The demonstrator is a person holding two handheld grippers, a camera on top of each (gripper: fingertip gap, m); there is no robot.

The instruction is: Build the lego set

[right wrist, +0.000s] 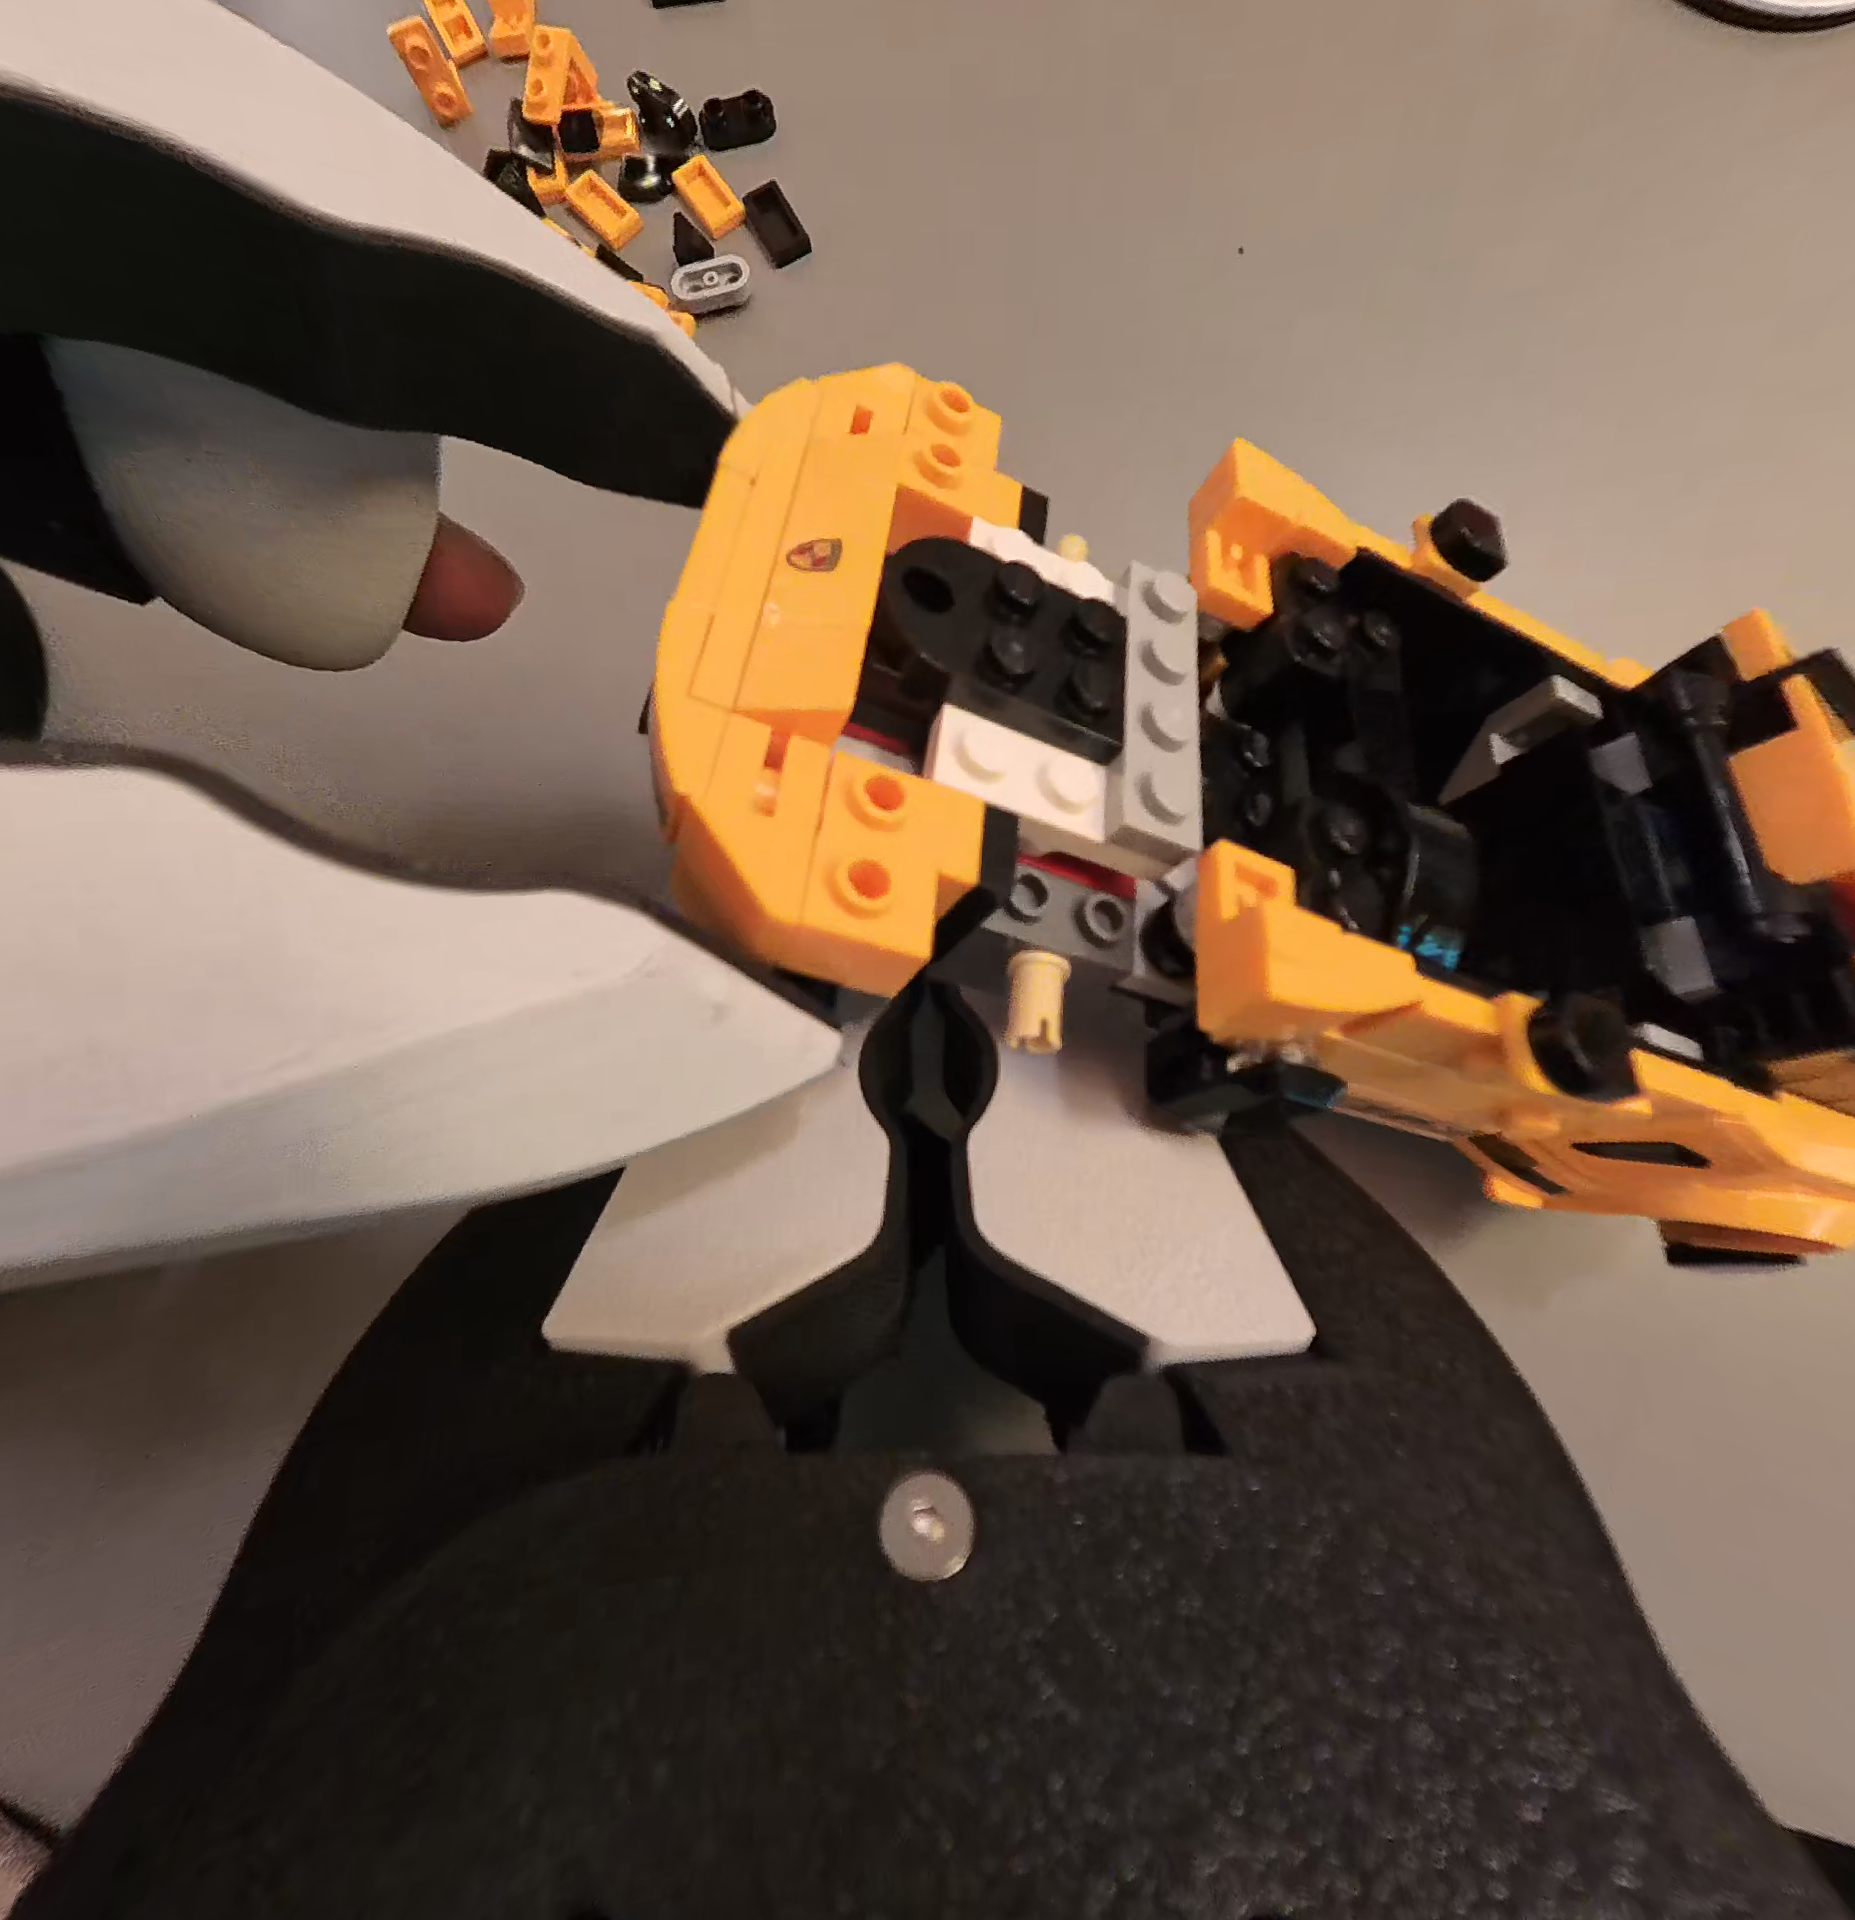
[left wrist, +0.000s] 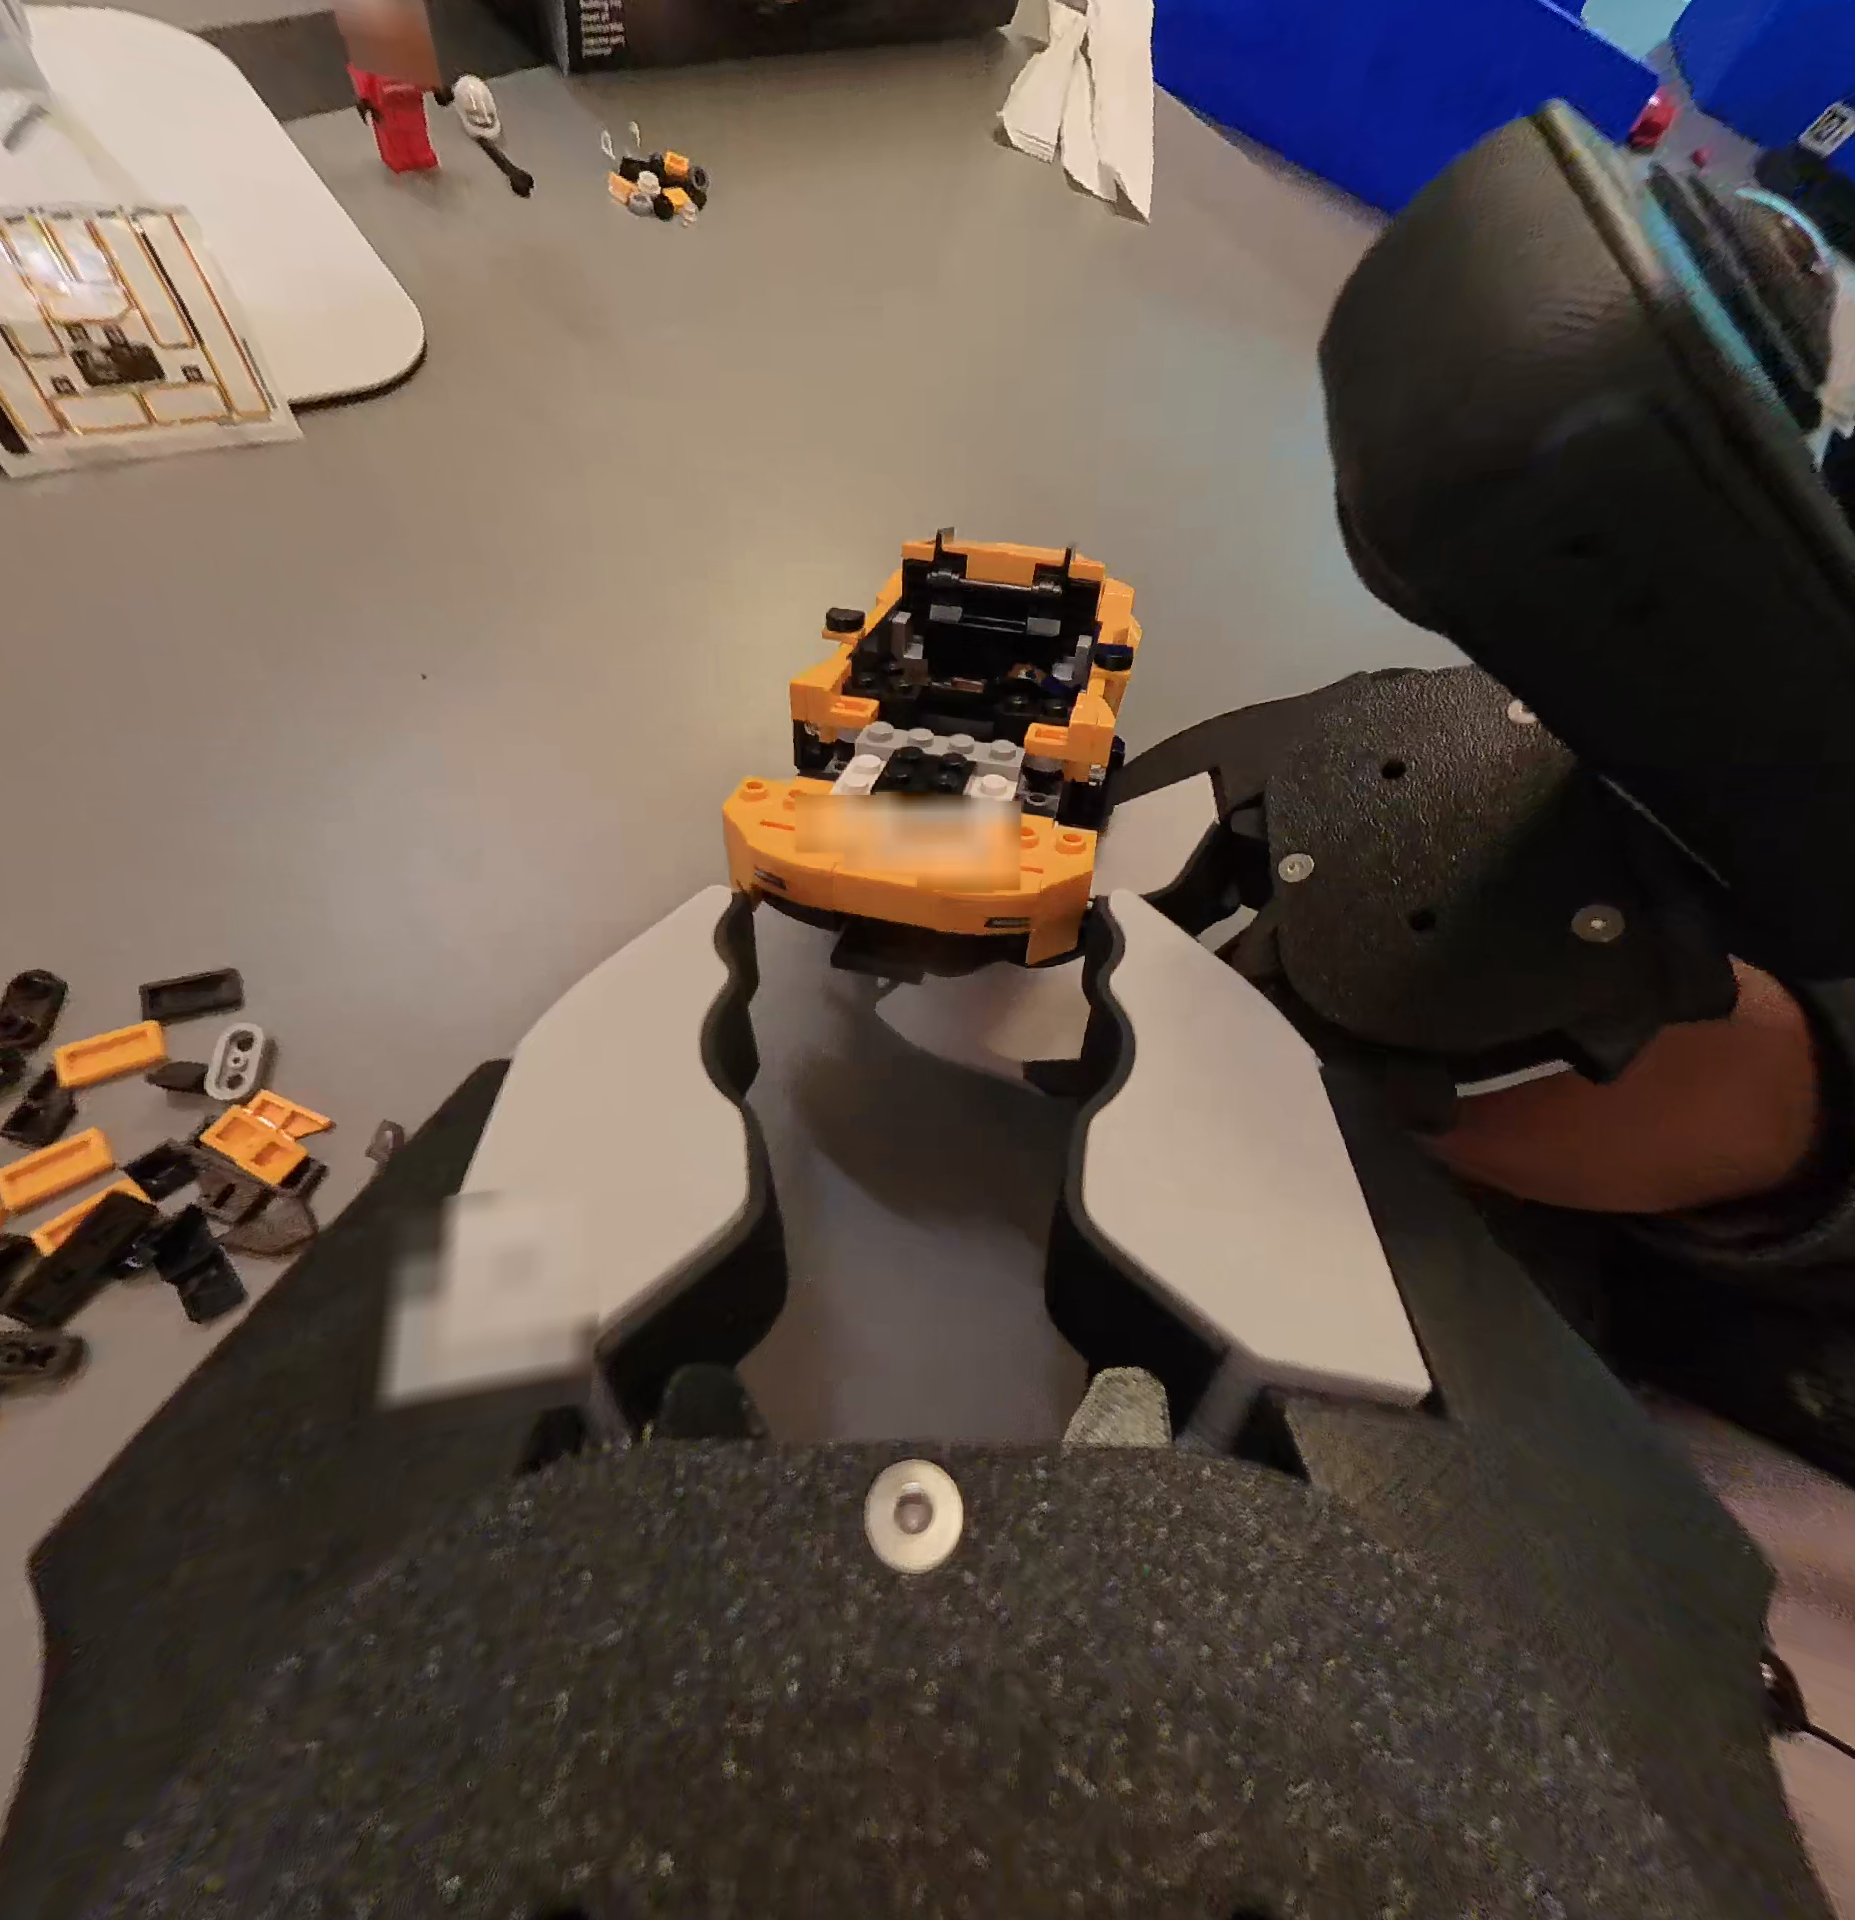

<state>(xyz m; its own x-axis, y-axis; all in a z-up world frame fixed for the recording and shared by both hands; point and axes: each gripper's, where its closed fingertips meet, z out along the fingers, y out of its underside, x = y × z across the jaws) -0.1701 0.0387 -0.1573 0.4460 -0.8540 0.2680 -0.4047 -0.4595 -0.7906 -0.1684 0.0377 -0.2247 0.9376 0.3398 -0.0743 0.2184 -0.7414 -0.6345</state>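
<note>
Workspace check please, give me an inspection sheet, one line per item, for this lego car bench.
Surface: grey table, flat.
Job's things: orange lego car, unfinished, roof open, studs exposed; loose orange and black pieces to its left; sticker sheet.
Clutter: crumpled white paper, red minifigure, small parts pile.
Grippers: left gripper open around the car's nose; right gripper shut at the car's side.
Cables: nothing seen.
Surroundings: blue bin, dark box.
</note>
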